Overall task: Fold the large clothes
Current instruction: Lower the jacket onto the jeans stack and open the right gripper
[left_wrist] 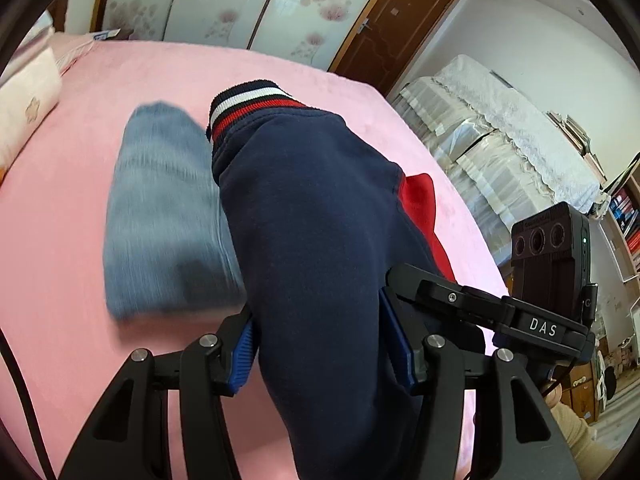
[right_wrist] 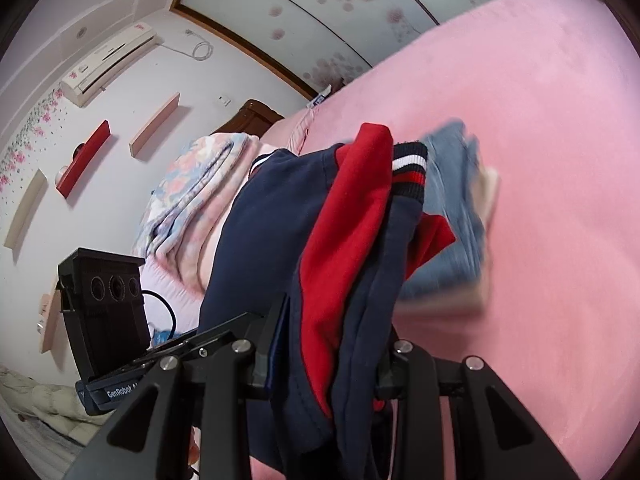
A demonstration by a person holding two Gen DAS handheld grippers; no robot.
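Observation:
A navy garment (left_wrist: 312, 216) with red panels and a striped rib cuff (left_wrist: 256, 104) hangs lifted above the pink bed (left_wrist: 120, 80). My left gripper (left_wrist: 320, 344) is shut on a thick bundle of its navy cloth, the blue pads pressing both sides. In the right wrist view the same navy and red garment (right_wrist: 344, 240) runs through my right gripper (right_wrist: 324, 368), which is shut on its bunched folds. A folded blue-grey garment (left_wrist: 160, 216) lies flat on the bed behind it, blurred, and shows as blue-grey cloth (right_wrist: 452, 216) in the right wrist view.
A white pillow (left_wrist: 24, 96) lies at the bed's left edge, and a floral quilt (right_wrist: 200, 184) is piled near the headboard. Covered furniture (left_wrist: 480, 140) stands right of the bed, with a brown door (left_wrist: 392, 28) behind. My right gripper's body (left_wrist: 548, 280) hangs close at the right.

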